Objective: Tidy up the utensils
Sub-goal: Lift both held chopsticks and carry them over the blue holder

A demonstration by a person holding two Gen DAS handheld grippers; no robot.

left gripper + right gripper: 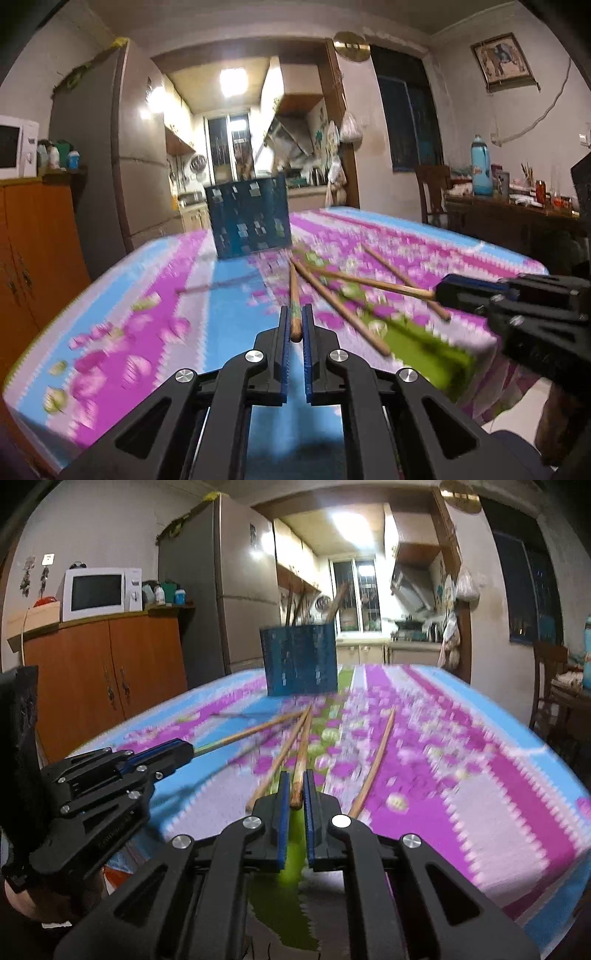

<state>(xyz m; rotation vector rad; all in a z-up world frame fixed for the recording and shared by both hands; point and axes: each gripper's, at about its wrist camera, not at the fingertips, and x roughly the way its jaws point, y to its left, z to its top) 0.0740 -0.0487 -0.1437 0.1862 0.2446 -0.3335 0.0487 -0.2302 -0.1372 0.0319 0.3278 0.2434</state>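
Observation:
A blue perforated utensil holder (248, 218) stands on the flowered tablecloth (155, 317); it also shows in the right wrist view (300, 660) with several wooden sticks standing in it. My left gripper (294, 320) is shut on the near end of a wooden chopstick (294, 295). My right gripper (296, 789) is shut on the near end of another chopstick (302, 749); it shows in the left wrist view (439, 291) too. Two loose chopsticks (343, 306) (402, 277) lie on the cloth between the grippers. My left gripper also shows at the left of the right wrist view (188, 749).
An orange cabinet (107, 679) with a white microwave (101, 593) stands left of the table, next to a grey fridge (225, 602). A side table with bottles (517, 199) and a wooden chair (432, 192) stand at the right. The table's near edge drops off below the grippers.

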